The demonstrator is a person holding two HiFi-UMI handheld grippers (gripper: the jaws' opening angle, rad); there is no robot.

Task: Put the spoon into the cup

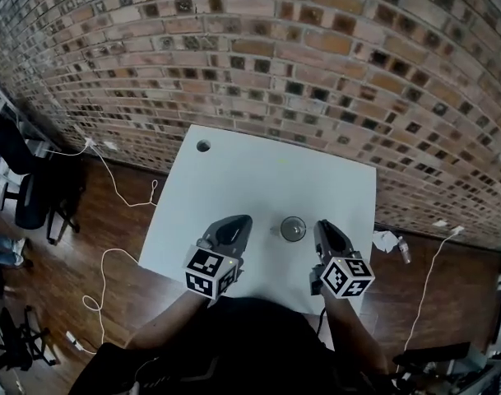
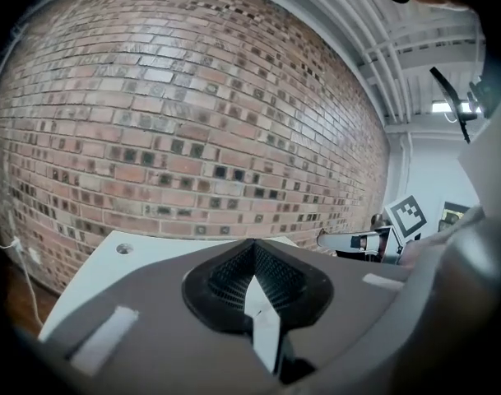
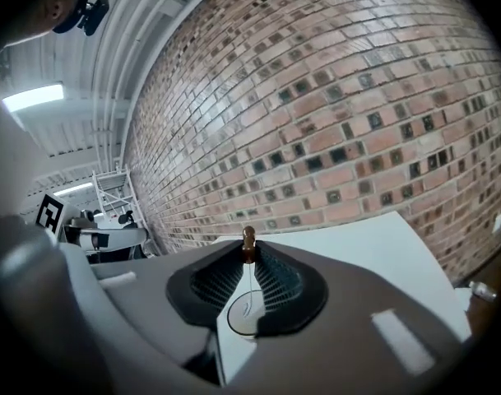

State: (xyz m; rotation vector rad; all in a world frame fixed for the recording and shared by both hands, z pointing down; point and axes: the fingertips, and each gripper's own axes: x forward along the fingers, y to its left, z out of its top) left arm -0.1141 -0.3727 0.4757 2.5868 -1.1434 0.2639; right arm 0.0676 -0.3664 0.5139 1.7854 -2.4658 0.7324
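A clear glass cup (image 1: 293,229) stands near the front edge of the white table (image 1: 234,171), between my two grippers. My right gripper (image 1: 322,225) is just right of the cup and shut on the spoon. In the right gripper view the spoon's brown handle end (image 3: 248,239) pokes out past the meeting fingertips, and its metal bowl (image 3: 246,313) lies back between the jaws. My left gripper (image 1: 240,220) sits just left of the cup. Its jaws meet at the tips (image 2: 252,245) with nothing between them. The spoon cannot be made out in the head view.
A brick wall (image 1: 316,56) runs behind the table. A round cable hole (image 1: 203,146) sits at the table's far left corner. Office chairs (image 1: 28,188) and white cables (image 1: 118,179) lie on the wood floor at left; crumpled paper (image 1: 386,241) lies at right.
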